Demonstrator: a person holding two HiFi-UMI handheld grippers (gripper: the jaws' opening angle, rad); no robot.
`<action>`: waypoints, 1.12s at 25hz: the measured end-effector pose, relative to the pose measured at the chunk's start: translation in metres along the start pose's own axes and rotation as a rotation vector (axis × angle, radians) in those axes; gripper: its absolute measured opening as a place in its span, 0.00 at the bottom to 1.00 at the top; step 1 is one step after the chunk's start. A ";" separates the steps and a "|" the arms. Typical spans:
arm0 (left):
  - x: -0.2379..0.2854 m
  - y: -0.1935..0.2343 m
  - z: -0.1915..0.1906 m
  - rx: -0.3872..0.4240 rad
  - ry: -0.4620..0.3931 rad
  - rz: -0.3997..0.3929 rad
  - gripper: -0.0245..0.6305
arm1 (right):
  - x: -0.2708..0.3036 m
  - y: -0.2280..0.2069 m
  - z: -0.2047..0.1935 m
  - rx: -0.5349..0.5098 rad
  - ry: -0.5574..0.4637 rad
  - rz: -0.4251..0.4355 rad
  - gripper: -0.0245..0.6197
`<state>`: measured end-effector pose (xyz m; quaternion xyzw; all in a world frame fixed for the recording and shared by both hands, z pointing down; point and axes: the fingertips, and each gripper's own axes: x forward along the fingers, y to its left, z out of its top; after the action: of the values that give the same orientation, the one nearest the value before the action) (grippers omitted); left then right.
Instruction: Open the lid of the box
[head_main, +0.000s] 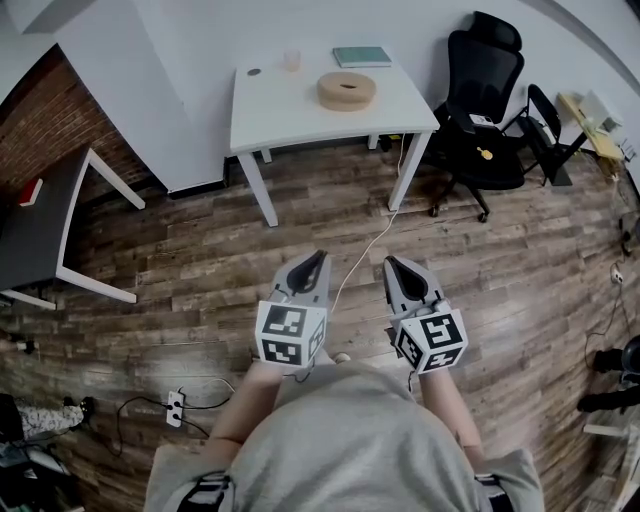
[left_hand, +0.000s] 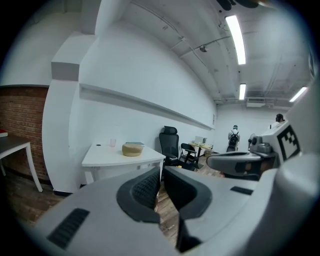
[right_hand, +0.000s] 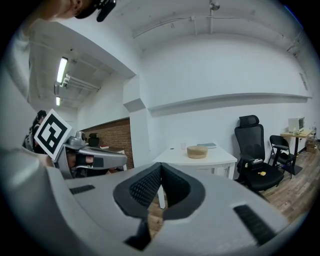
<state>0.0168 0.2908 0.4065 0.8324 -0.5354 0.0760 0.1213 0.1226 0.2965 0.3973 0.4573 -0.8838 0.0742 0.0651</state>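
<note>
A round tan box (head_main: 346, 90) with its lid on sits on the white table (head_main: 300, 115) far ahead of me; it also shows as the tan box (left_hand: 132, 149) in the left gripper view and the tan box (right_hand: 197, 151) in the right gripper view. My left gripper (head_main: 318, 260) and right gripper (head_main: 392, 265) are held side by side over the wooden floor, well short of the table. Both are shut with nothing between the jaws. In its own view the left gripper (left_hand: 161, 181) has its pads together, and so does the right gripper (right_hand: 161, 175).
On the table stand a clear cup (head_main: 291, 60), a green book (head_main: 362, 56) and a small dark disc (head_main: 254, 72). A black office chair (head_main: 485, 100) stands right of the table. A grey table (head_main: 40, 225) is at the left. A white cable (head_main: 365, 255) runs across the floor.
</note>
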 end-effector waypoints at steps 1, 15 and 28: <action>-0.001 -0.002 -0.001 0.002 -0.001 -0.002 0.06 | -0.001 0.001 -0.002 0.000 0.004 0.003 0.04; -0.011 -0.012 -0.009 -0.008 0.008 -0.004 0.27 | -0.010 0.005 -0.012 -0.005 0.034 0.034 0.17; 0.031 0.020 0.002 -0.012 -0.010 0.018 0.29 | 0.034 -0.024 -0.011 -0.020 0.058 0.019 0.31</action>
<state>0.0117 0.2557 0.4149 0.8271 -0.5440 0.0696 0.1228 0.1232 0.2584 0.4162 0.4459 -0.8866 0.0791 0.0945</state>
